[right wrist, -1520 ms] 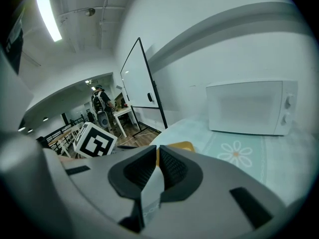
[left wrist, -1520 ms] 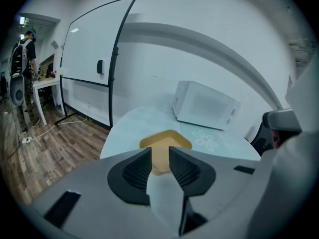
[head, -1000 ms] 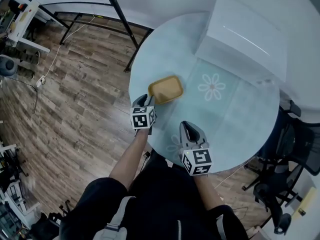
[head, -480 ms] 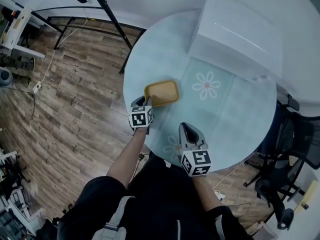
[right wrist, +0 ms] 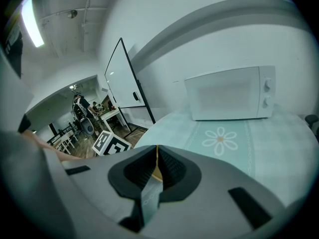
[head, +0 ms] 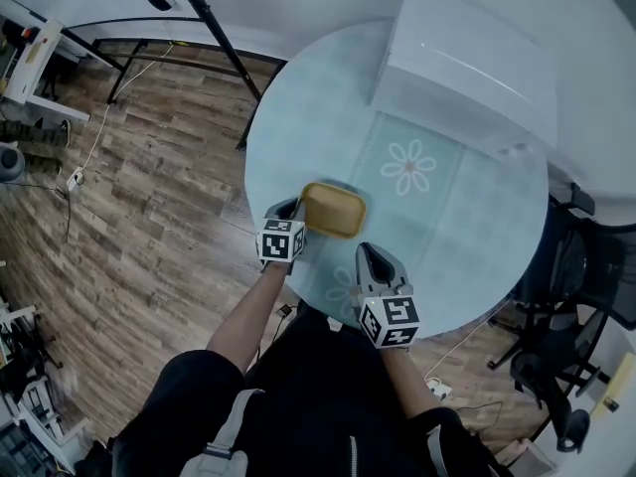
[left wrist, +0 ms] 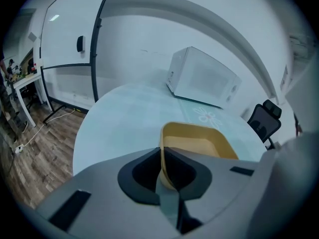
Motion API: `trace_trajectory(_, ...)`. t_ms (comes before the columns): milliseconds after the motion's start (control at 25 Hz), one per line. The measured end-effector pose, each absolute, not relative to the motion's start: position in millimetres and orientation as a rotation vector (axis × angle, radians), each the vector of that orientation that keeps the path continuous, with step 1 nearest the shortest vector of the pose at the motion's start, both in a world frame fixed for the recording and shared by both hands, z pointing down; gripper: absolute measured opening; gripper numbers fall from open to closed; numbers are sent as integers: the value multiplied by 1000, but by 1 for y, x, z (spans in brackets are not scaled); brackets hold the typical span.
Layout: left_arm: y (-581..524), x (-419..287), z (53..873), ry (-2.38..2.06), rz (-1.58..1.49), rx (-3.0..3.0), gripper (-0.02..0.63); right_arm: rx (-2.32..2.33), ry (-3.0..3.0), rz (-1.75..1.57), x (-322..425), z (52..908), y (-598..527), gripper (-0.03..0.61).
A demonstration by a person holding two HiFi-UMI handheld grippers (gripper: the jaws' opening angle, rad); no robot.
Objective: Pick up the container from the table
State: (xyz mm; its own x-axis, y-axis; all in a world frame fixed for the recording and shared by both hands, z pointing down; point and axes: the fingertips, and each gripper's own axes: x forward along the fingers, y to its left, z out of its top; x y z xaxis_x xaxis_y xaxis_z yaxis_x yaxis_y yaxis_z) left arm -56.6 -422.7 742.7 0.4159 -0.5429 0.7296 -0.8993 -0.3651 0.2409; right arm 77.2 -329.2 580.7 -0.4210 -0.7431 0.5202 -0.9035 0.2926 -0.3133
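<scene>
Clamping the wall of the container (left wrist: pixel 194 143) between its fingers (left wrist: pixel 141 176), the left gripper (left wrist: pixel 162 158) seems to hold it off the table (left wrist: pixel 124 118) — nearly done; right gripper (right wrist: pixel 156 166) closed, empty.

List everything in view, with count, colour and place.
Table: one, pale blue-green, round, centre of the head view.
Container: one, yellow, over the table's near left part, its rim pinched by the left gripper.
Microwave: one, white, on the table's far side.
Flower mat: one, pale with a white flower, between microwave and container.
Chair: one, black, right of the table.
Stand: one, black, on the floor far left of the table.
Floor: wood, brown, left.
Left gripper: one, grey, shut on the container.
Right gripper: one, grey, jaws together, near table edge, beside the container.
</scene>
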Motion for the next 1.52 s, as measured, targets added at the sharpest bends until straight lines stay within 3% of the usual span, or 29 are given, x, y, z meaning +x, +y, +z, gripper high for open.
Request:
trace_trajectory(1080,-345,-67,611,-1216,672,2311,29,1664,-2384,723,64,532,-284,26)
trace_trajectory(1520,-317,-69,599,-1188,659,2334,29,1728,-2373,681,79,523,-268,25)
